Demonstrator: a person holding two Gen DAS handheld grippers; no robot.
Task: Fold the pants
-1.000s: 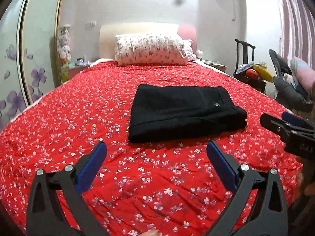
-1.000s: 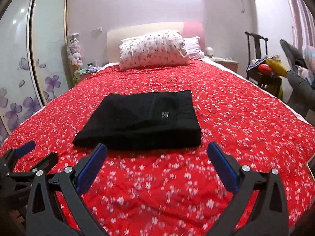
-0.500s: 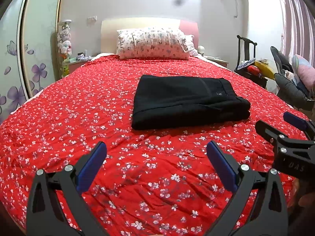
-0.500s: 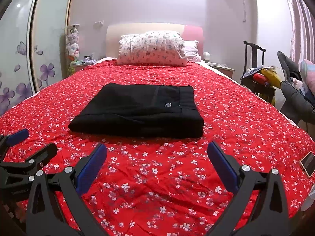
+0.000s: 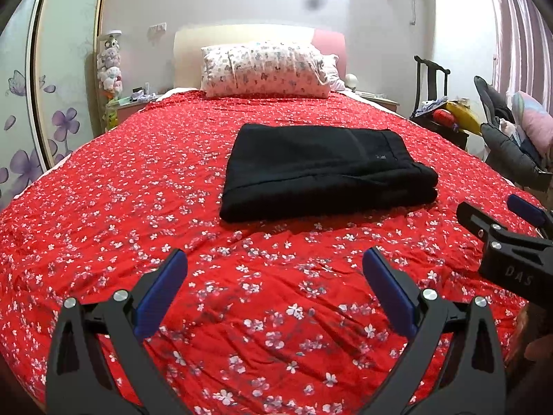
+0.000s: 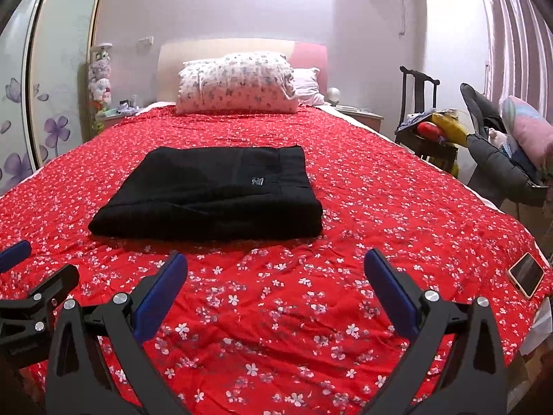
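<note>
While folded pants (image 5: 325, 169) stay put, both hand-held grippers retreat.

A home bedroom: bed (image 5: 138, 180), pillow (image 5: 264, 69), wardrobe (image 5: 41, 97).

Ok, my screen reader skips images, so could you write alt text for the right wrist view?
Black pants lie folded into a neat rectangle on a red floral bedspread. The right tongs hang open and empty in front of them, touching nothing. A patterned pillow sits at the headboard, and a phone lies near the bed's right edge.
</note>
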